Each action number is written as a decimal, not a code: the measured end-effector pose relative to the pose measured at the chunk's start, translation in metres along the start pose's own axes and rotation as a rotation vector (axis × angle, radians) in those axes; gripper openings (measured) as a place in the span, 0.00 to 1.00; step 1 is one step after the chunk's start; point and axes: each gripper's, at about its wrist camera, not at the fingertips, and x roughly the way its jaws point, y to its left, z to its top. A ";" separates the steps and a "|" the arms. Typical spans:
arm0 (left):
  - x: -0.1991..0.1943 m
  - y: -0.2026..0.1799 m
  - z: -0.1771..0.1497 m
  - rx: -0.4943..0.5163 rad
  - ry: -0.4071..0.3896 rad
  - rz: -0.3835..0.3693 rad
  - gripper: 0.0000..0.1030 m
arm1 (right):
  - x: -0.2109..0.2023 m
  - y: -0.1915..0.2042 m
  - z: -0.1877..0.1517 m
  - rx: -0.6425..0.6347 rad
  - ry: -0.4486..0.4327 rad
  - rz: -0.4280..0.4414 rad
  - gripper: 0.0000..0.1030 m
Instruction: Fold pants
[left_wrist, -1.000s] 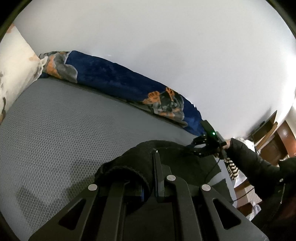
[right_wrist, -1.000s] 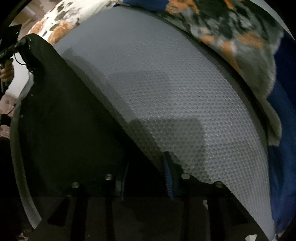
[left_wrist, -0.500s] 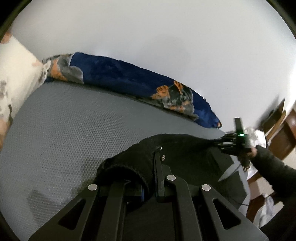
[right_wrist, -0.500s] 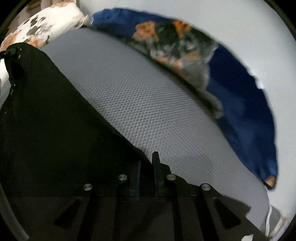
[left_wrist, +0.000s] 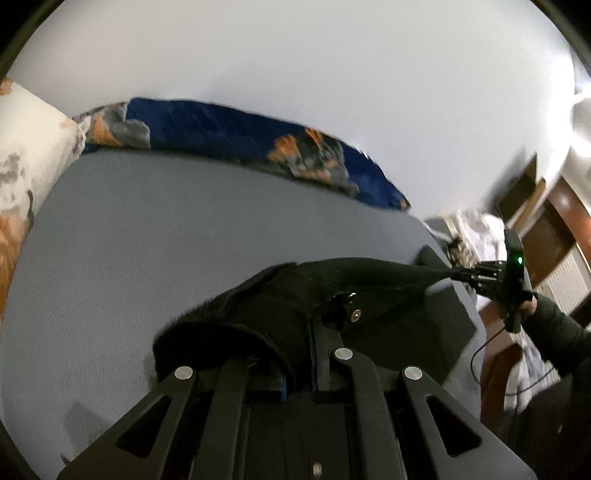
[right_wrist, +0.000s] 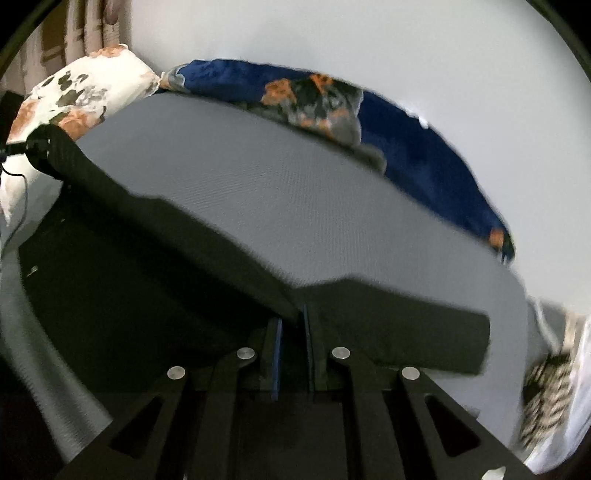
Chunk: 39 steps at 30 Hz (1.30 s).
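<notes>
Black pants (left_wrist: 354, 284) are stretched in the air over a grey mattress (left_wrist: 147, 236). My left gripper (left_wrist: 299, 354) is shut on one corner of the waistband, where a metal button (left_wrist: 355, 315) shows. My right gripper (right_wrist: 291, 321) is shut on the other end of the pants (right_wrist: 147, 266); it also shows in the left wrist view (left_wrist: 461, 275), pulling the cloth taut. The left gripper shows at the far left of the right wrist view (right_wrist: 33, 146). A pant leg (right_wrist: 406, 325) lies below on the mattress (right_wrist: 295, 206).
A blue, orange and grey blanket (left_wrist: 236, 133) lies along the white wall at the far edge of the bed. A floral pillow (left_wrist: 26, 155) is at the left. Brown wooden furniture (left_wrist: 546, 221) and patterned cloth (right_wrist: 546, 384) stand beyond the bed's right end.
Both grippers have lifted and moved apart with the pants, pulling the waistband taut. The right gripper swung rightward, away from the left one.
</notes>
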 end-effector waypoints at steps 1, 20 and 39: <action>-0.003 -0.001 -0.009 0.014 0.018 0.001 0.10 | -0.002 0.005 -0.012 0.020 0.012 0.009 0.08; 0.014 -0.023 -0.107 0.132 0.390 0.198 0.33 | 0.056 0.044 -0.096 0.099 0.192 0.083 0.07; -0.047 -0.027 -0.096 -0.547 0.163 0.156 0.61 | 0.053 0.048 -0.109 0.119 0.140 0.111 0.08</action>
